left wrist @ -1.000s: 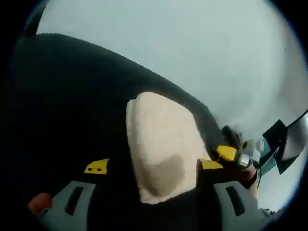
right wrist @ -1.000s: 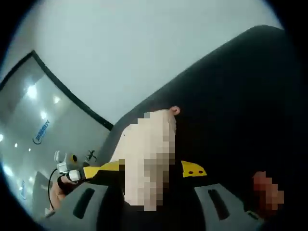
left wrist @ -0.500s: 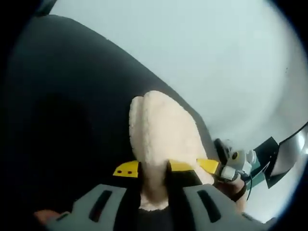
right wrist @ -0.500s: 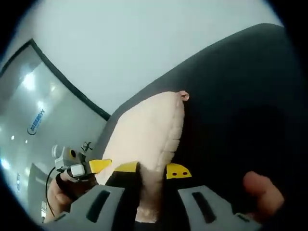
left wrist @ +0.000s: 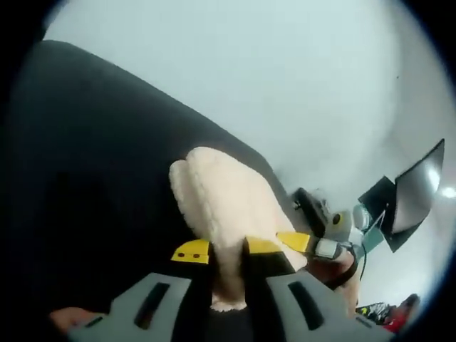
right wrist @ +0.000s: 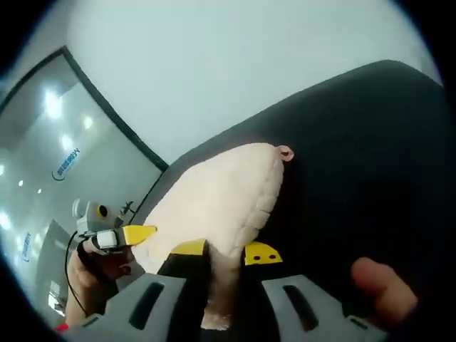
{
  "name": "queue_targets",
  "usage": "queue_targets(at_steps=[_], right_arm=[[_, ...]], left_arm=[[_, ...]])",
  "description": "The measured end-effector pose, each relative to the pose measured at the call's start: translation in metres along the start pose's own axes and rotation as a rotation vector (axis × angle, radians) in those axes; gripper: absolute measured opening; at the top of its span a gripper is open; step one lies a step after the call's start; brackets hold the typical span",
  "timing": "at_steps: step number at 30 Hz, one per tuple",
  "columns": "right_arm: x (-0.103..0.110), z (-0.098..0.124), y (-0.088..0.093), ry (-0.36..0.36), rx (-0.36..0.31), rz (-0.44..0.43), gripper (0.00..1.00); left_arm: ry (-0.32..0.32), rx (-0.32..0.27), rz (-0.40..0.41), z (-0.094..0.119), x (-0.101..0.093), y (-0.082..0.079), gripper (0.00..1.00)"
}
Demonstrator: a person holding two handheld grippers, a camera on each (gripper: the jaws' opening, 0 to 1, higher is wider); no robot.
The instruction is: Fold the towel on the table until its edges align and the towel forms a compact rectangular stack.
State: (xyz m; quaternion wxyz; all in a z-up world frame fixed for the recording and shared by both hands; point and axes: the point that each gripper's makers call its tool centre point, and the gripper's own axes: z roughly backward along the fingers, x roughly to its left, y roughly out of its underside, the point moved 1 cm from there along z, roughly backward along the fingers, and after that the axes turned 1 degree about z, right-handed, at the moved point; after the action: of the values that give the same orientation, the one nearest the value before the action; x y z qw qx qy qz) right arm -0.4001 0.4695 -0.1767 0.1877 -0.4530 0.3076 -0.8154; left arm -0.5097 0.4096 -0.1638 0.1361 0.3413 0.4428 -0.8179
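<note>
Stretching dark and wide beneath everything, the table (left wrist: 92, 178) carries the cream towel (left wrist: 228, 214), which lies on it near its far edge. The towel's near edge is lifted, and both tools hold it side by side: the left tool (left wrist: 226, 253) is clamped on one corner, the right tool (right wrist: 224, 251) on the other. From each tool the towel runs straight ahead along the jaws, so the fold should likely carry this edge forward toward the far edge.
</note>
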Motion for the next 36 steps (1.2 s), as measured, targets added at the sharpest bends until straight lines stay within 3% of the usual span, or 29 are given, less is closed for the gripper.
queue_targets(at_steps=[5, 10, 17, 22, 27, 36], right_arm=[[-0.024, 0.049, -0.001, -0.022, -0.024, -0.046, 0.14], [-0.039, 0.089, 0.016, -0.006, -0.025, -0.01, 0.14], [-0.045, 0.134, 0.035, -0.001, -0.042, 0.028, 0.14], [-0.045, 0.148, 0.049, -0.019, -0.048, 0.011, 0.14], [-0.048, 0.147, 0.06, -0.019, -0.048, 0.005, 0.14], [-0.056, 0.142, 0.077, -0.027, -0.048, -0.014, 0.15]], left_arm=[[0.047, 0.013, -0.032, -0.009, -0.043, 0.036, 0.19], [0.093, 0.049, -0.051, -0.016, -0.075, 0.069, 0.19], [0.133, 0.055, -0.076, -0.011, -0.112, 0.102, 0.19], [0.146, 0.059, -0.08, -0.008, -0.119, 0.117, 0.19], [0.142, 0.051, -0.097, -0.007, -0.12, 0.123, 0.19], [0.125, 0.051, -0.113, -0.009, -0.104, 0.134, 0.19]])
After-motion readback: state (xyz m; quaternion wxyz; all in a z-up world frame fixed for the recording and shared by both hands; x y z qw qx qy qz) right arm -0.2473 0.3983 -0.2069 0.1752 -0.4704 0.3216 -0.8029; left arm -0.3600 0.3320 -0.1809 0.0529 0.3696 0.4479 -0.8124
